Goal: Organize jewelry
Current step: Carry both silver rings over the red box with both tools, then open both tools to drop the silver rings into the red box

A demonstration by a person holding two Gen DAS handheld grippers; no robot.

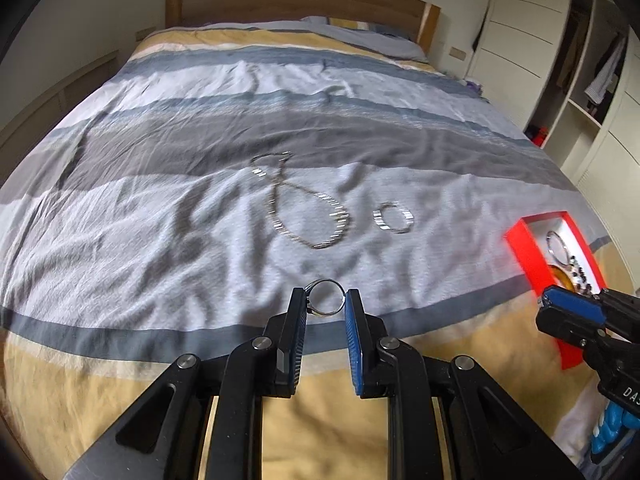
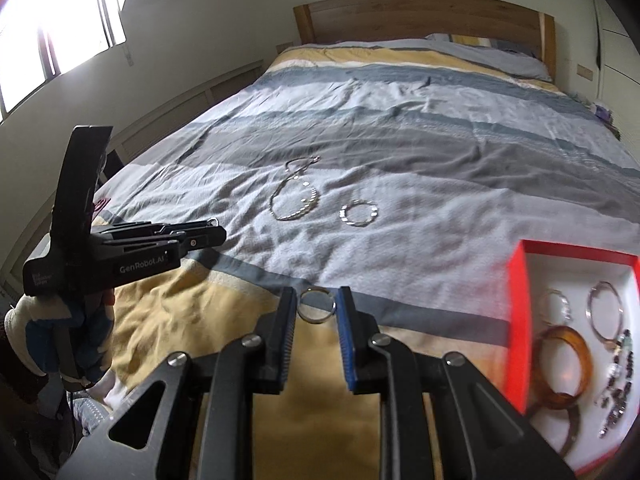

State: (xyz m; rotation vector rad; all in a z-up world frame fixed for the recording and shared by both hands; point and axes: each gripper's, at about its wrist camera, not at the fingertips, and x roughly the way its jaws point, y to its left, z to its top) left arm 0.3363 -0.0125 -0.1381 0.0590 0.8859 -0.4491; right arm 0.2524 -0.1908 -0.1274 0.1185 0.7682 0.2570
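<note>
My left gripper (image 1: 326, 300) is shut on a silver ring (image 1: 325, 297) held between its fingertips above the bed. My right gripper (image 2: 317, 306) is shut on another silver ring (image 2: 316, 305). A silver chain necklace (image 1: 304, 204) (image 2: 297, 196) and a silver bracelet (image 1: 393, 218) (image 2: 358, 212) lie on the striped duvet further ahead. A red jewelry box (image 2: 520, 320) (image 1: 528, 256) with a white inside sits at the right; it holds an amber bangle (image 2: 560, 364), silver bangles and dark beads. The right gripper shows in the left wrist view (image 1: 560, 308) next to the box; the left gripper shows at the left of the right wrist view (image 2: 212, 226).
The bed has a wooden headboard (image 1: 296, 0) and a pillow (image 2: 488, 56) at the far end. A white wardrobe with open shelves (image 1: 580, 80) stands right of the bed. A window (image 2: 52, 20) is on the left wall.
</note>
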